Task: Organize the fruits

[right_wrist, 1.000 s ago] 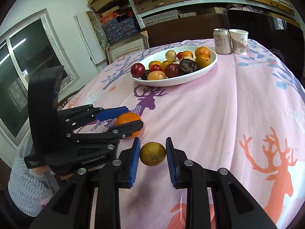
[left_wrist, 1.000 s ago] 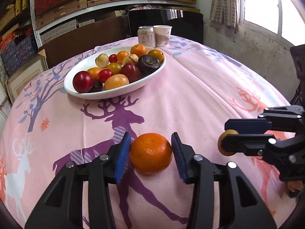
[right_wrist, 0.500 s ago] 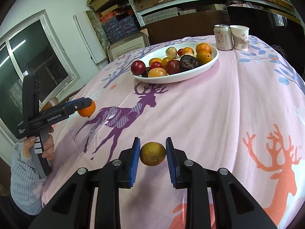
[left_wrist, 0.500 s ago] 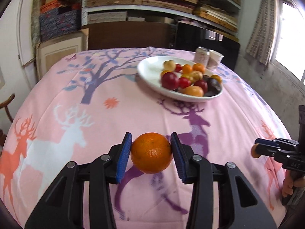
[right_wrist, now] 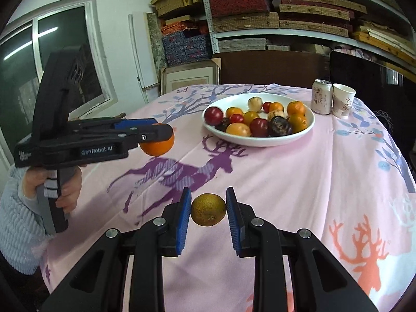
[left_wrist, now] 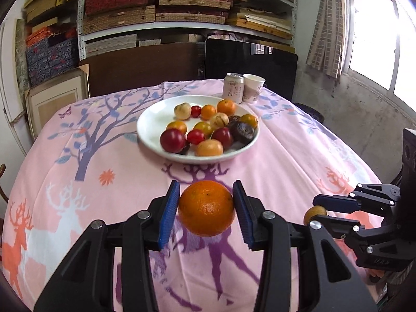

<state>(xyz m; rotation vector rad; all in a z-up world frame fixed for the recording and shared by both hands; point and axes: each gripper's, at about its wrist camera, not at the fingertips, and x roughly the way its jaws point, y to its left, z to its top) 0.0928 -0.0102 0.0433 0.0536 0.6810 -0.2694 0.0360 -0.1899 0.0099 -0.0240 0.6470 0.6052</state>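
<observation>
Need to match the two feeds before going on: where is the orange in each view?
Left wrist: orange at lower centre, clamped in the left gripper.
Right wrist: orange at left of centre, in that gripper, seen side-on.
Shared landmark: white plate of fruit beyond it.

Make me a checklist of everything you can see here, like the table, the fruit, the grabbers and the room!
Surface: round table under a pink deer-print tablecloth.
Job's things: white plate piled with mixed fruit; orange in the left gripper, held above the cloth in the right wrist view; small brownish-green fruit in the right gripper.
Clutter: drink can and paper cup side by side behind the plate.
Grippers: both shut on their fruit, short of the plate.
Cables: nothing seen.
Surroundings: shelves stacked with boxes, dark chair backs behind the table, windows on both sides.
</observation>
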